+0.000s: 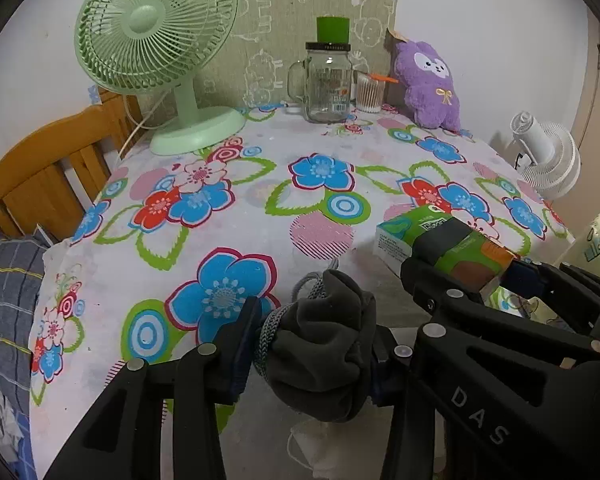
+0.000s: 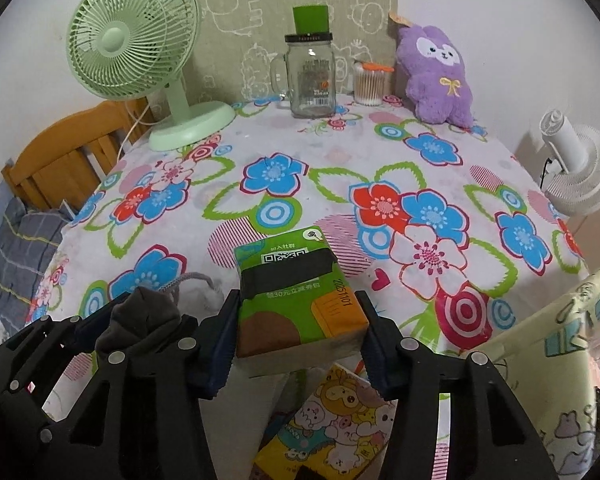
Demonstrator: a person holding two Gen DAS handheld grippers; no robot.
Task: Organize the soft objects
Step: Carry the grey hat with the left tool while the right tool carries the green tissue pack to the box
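Left gripper [image 1: 312, 344] clamped on bunched grey cloth [image 1: 324, 344]; right gripper [image 2: 298, 332] pinching tissue pack [image 2: 296, 300] by sides. Both lifted at table [image 2: 340, 160] edge, probably for sorting.

The dark cloth bundle [image 1: 324, 344] looks soft and fuzzy. The tissue pack [image 2: 300, 300] has shiny plastic wrap. The jar [image 1: 327, 84] is clear glass. The purple toy [image 1: 430, 84] is fluffy. The chair [image 1: 40, 172] is smooth wood.
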